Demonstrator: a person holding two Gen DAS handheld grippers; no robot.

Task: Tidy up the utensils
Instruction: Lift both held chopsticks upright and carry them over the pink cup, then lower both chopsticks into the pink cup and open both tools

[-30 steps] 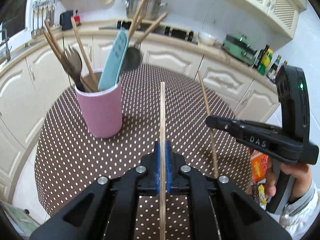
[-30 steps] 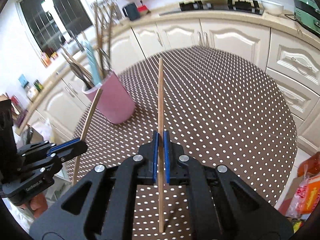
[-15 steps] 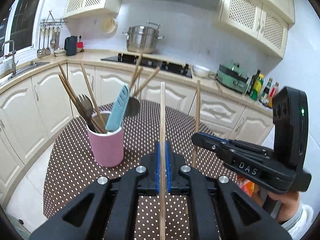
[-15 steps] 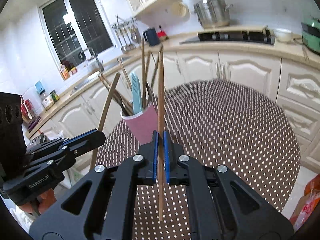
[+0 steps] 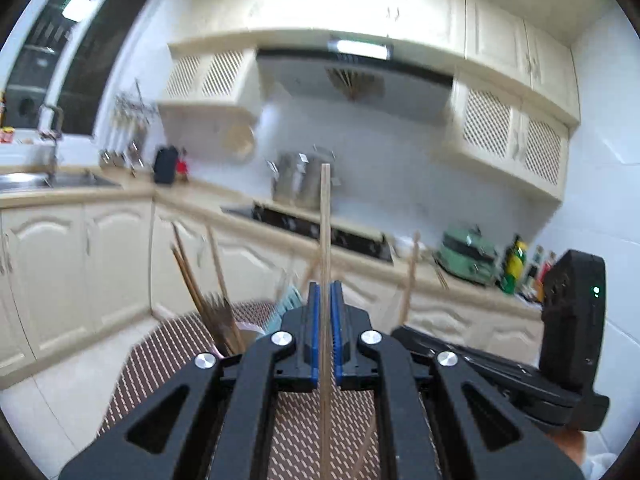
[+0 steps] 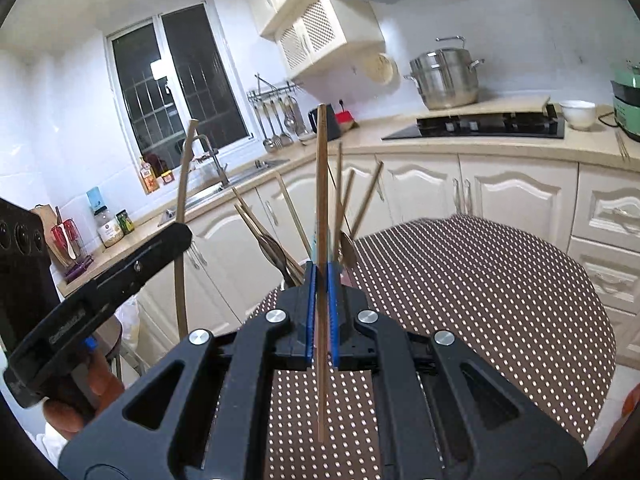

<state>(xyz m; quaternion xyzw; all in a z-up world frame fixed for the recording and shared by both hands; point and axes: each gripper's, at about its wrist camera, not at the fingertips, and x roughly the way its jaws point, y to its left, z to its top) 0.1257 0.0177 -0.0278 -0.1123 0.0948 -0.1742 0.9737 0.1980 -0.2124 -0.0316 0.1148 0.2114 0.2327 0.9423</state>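
Chopsticks are what I am carrying: one pale stick (image 5: 325, 220) is standing clamped between the blue pads of my left gripper (image 5: 325, 316), and a second stick (image 6: 321, 200) is clamped the same way in my right gripper (image 6: 320, 292). Both sets of jaws are closed hard on the wood, each stick running upright through the pads with a long end above and below.

I am aiming both at the pink cup (image 5: 244, 330), which is mostly hiding behind my left fingers on the dotted table (image 6: 480, 280) and is already bristling with other chopsticks, a fork and a teal handle. That crowding is worrying me: a lower tip could be catching on the leaning sticks (image 6: 360, 200) or the rim and tipping the cup over.

The two grippers are working close together, so I am risking knocking one stick with the other arm. The left view is blurring, so I am judging the cup's mouth poorly from there. A thin stick may also be pivoting in the pads if it snags.
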